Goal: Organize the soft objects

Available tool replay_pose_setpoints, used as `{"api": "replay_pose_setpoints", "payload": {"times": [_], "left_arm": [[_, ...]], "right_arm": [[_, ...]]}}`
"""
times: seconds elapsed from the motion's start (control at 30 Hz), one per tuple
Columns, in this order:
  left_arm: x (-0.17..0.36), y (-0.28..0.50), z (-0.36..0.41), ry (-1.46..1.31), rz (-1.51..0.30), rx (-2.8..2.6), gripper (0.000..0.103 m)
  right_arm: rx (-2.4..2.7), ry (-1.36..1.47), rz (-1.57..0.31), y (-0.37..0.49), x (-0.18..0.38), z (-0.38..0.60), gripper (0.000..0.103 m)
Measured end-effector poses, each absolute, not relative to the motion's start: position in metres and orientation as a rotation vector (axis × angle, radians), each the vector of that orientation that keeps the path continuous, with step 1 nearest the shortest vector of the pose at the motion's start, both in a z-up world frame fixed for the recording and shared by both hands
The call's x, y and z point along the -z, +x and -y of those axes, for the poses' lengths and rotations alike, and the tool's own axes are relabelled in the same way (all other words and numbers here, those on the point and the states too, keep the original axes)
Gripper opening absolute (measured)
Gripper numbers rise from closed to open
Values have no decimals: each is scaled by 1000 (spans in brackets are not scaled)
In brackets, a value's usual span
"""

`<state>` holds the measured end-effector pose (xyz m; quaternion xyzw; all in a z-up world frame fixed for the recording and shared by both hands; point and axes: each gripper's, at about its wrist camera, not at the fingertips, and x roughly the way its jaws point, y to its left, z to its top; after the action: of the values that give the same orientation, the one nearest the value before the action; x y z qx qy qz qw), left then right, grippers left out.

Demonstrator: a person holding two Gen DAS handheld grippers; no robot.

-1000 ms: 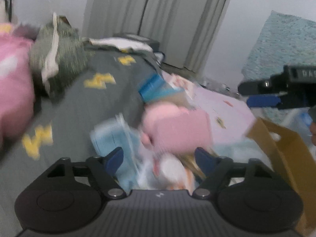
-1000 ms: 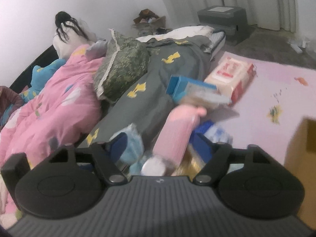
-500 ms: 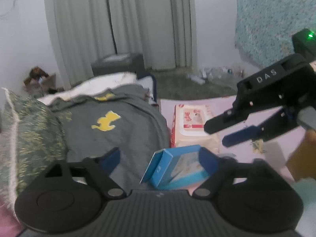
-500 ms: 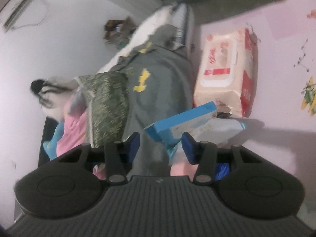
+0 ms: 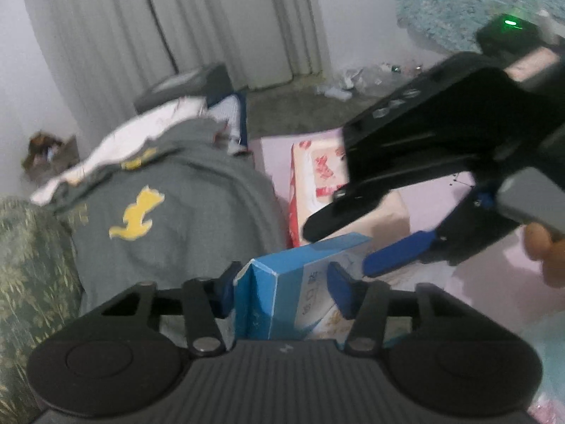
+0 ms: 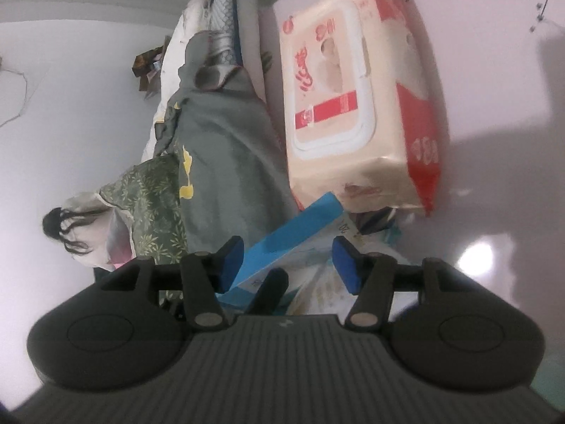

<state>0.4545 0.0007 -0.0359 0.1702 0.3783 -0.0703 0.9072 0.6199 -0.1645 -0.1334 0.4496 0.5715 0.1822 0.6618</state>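
A blue tissue box (image 5: 300,289) lies on the pink mat next to a grey blanket (image 5: 183,219). My left gripper (image 5: 282,293) is open with its fingers on either side of the box. My right gripper (image 6: 287,265) is open and rolled sideways, its fingers also around the blue box (image 6: 293,226); it shows in the left wrist view (image 5: 385,243) coming in from the right. A cream and red wet-wipes pack (image 6: 356,106) lies just beyond the box.
A green patterned pillow (image 5: 28,268) lies at the left. The grey blanket (image 6: 226,155) with yellow shapes runs back to a white cloth (image 5: 134,141). Grey curtains (image 5: 169,21) hang behind. The pink mat (image 6: 494,70) spreads to the right.
Both grippers have moved in on the blue box. The right gripper has rolled further sideways and dropped close to it. The left gripper's fingers have narrowed around the box.
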Motion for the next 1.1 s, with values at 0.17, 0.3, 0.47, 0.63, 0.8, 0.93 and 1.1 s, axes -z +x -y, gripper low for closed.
{"api": "replay_pose_setpoints", "payload": {"times": [0.17,0.3,0.47,0.63,0.8,0.93,1.1], "left_arm": [[14,443,9,389,-689,119,27],[-21,432,2,316,-626,71,22],[-72,395,-15,132,-591,51,22],[-93,325,-35,-61,-604,62,22],[-78,241,-59,-232,-584,109,22],[-42,180,-83,-399,-570,124,22],[16,133,-100,-545,-609,97,23]], "right_arm": [[-464,1074,-1238,617,120,163,54],[-502,1088,-1160,606,88,171,54],[-532,1101,-1075,576,47,194,54],[-562,1081,-1043,506,20,218,54],[-645,1057,-1010,417,8,221,54],[-704,1044,-1007,344,13,215,54],[-712,1007,-1053,277,43,194,53]]}}
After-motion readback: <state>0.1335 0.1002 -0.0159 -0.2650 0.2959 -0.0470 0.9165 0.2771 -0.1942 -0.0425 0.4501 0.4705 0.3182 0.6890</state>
